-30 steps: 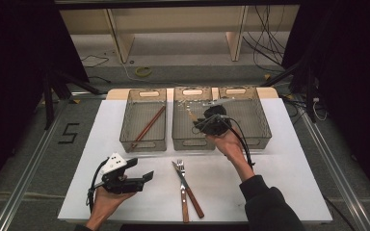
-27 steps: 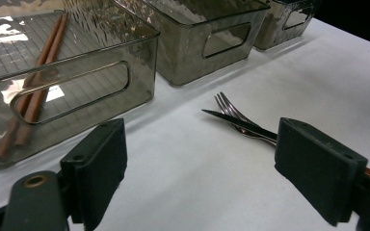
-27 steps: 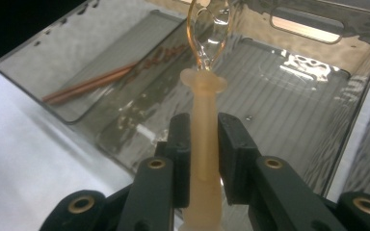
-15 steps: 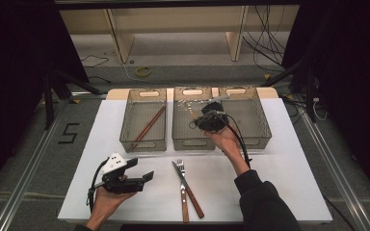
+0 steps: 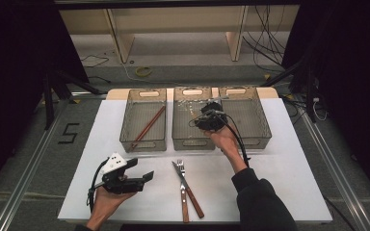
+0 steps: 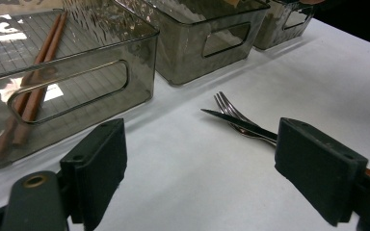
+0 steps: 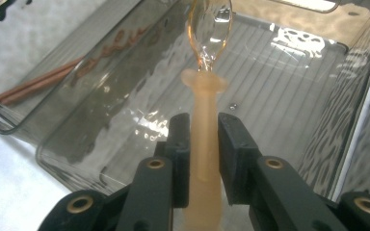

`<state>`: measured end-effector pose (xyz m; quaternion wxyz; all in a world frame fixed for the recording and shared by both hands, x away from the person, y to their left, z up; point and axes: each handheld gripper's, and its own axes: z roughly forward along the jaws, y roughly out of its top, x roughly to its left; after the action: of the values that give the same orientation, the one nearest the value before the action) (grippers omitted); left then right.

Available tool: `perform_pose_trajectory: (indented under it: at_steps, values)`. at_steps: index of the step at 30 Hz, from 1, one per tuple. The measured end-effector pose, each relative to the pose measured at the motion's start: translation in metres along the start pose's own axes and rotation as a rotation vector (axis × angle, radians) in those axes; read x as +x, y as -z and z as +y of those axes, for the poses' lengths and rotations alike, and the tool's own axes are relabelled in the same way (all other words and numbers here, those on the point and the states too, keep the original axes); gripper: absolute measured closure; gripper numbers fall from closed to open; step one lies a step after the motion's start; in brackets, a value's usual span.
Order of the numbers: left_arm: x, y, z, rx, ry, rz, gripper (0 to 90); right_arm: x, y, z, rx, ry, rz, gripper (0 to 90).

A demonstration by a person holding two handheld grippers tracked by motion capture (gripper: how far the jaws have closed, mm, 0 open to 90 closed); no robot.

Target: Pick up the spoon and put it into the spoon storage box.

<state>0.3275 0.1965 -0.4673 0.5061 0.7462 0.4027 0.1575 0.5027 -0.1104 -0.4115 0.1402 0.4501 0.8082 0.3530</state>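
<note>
White table [image 5: 294,159] surface: a spoon [image 7: 206,86] with a pale handle is clamped in the right gripper [image 7: 203,139] over the middle bin [image 5: 191,139] by the far edge. Near the front-left corner, the left gripper [image 6: 200,163] gapes wide, empty, beside the fork [image 6: 231,115] and knife [image 6: 238,124].

We see a spoon [image 7: 207,62] with a pale cream handle and a clear amber bowl, handle pinched between our right gripper's [image 7: 204,130] jaws, bowl pointing away, held above the ribbed floor of the middle smoky bin [image 5: 180,137]
</note>
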Motion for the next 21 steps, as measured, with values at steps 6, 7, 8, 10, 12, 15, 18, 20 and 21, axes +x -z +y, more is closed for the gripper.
perform_pose_trajectory:
  at_steps: [6, 7, 8, 10, 12, 15, 18, 20, 21]
  values:
    - [0.0, 0.0, 0.0, 0.002, -0.001, 0.002, 18.1, -0.001, -0.005, -0.001, 0.006, -0.014, 0.02, 73.7]
    - [0.0, 0.0, 0.0, 0.002, 0.0, 0.002, 18.1, -0.001, -0.004, -0.001, -0.005, -0.014, 0.021, 69.4]
    - [0.0, 0.0, 0.0, 0.001, 0.001, 0.001, 18.0, -0.001, -0.004, 0.0, -0.011, -0.021, 0.025, 66.2]
    - [0.001, 0.001, 0.0, 0.004, -0.001, 0.001, 18.0, -0.004, -0.001, 0.001, -0.019, -0.04, 0.046, 63.1]
    - [0.001, 0.001, 0.0, 0.003, 0.0, 0.001, 17.9, -0.003, 0.003, 0.001, -0.033, -0.028, 0.059, 60.3]
    - [0.001, 0.0, 0.0, 0.002, 0.002, 0.003, 17.9, 0.002, 0.011, 0.001, -0.044, -0.004, 0.086, 56.8]
    - [0.001, 0.001, 0.0, 0.003, -0.001, 0.004, 17.8, 0.009, 0.02, -0.002, -0.05, 0.021, 0.119, 52.8]
    - [0.002, 0.001, 0.0, 0.003, -0.001, 0.006, 17.8, 0.014, 0.026, -0.005, -0.057, 0.036, 0.148, 50.8]
    - [0.002, 0.001, 0.0, 0.002, 0.003, 0.007, 17.8, 0.017, 0.029, -0.007, -0.064, 0.052, 0.16, 50.5]
